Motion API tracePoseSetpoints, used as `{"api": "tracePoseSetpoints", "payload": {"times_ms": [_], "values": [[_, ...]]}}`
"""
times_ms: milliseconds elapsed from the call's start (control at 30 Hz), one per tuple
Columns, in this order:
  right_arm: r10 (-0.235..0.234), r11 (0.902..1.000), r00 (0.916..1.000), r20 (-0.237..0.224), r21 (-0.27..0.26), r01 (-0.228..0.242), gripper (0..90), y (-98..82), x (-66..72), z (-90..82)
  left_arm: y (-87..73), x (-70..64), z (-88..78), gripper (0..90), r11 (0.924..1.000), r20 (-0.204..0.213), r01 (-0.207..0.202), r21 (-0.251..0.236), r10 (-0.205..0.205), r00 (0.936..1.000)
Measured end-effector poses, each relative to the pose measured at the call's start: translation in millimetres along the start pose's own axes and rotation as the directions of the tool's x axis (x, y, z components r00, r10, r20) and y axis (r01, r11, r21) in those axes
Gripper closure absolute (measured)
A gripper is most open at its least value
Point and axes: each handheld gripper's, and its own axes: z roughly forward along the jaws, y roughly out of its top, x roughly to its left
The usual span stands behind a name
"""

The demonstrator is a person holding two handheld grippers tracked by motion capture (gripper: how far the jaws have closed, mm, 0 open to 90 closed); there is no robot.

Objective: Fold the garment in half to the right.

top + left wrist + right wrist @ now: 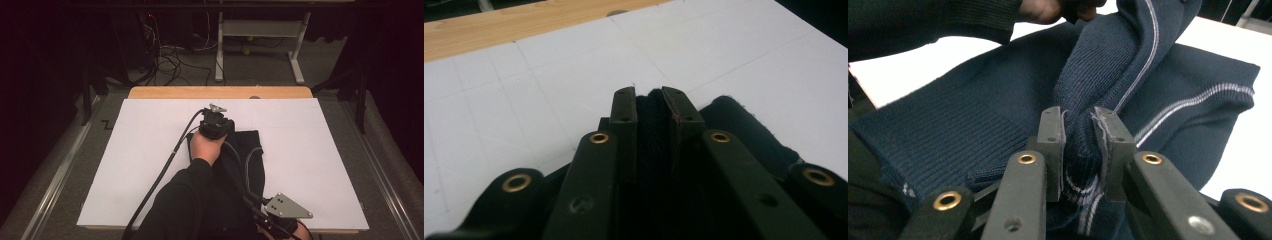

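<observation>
A dark navy ribbed knit garment [248, 150] with thin white stripes lies on the white board [145, 160] near the middle. My left gripper [216, 126] sits at the garment's far edge, held by a hand in a black sleeve. In the left gripper view, my left gripper [651, 97] is shut on a pinch of the dark fabric [744, 125]. My right gripper [280, 212], topped by a grey three-cornered plate, is at the near edge of the board. In the right gripper view, my right gripper [1079, 117] is shut on a raised fold of the knit [973, 120].
The white board rests on a wooden table [220, 92], whose far strip shows bare. Beyond it stand a desk frame [260, 35] and floor cables [170, 60]. Metal rails [60, 170] run along both sides. Bare board lies left and right of the garment.
</observation>
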Motion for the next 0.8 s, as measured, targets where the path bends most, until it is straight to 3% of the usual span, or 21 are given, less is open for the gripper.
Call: {"api": "tracePoseSetpoints", "payload": {"times_ms": [467,533,667,800], "values": [[0.013,0.9987,0.9996,0.024,0.049,-0.014,74.6,-12.0,-4.8,-8.8,2.1,-25.0,15.5,70.7,0.9997,0.046,-0.025,0.0,0.025,0.9986],[0.01,0.9986,0.999,0.044,0.052,-0.012,71.2,-12.7,-4.8,-11.8,3.7,-29.2,15.6,66.7,0.9994,0.055,-0.03,-0.015,0.031,0.998],[0.016,0.9999,0.9958,0.09,0.002,-0.016,61.6,-10.5,-7.4,-22.9,7.8,-36.9,13.8,52.9,0.9974,0.063,-0.051,-0.051,0.055,0.9965],[0.037,0.9993,0.9951,0.092,-0.015,-0.036,59.4,-10.9,-11.5,-26.5,9.6,-39.3,8.1,42.4,0.9949,0.06,-0.067,-0.076,0.072,0.9956]]}}
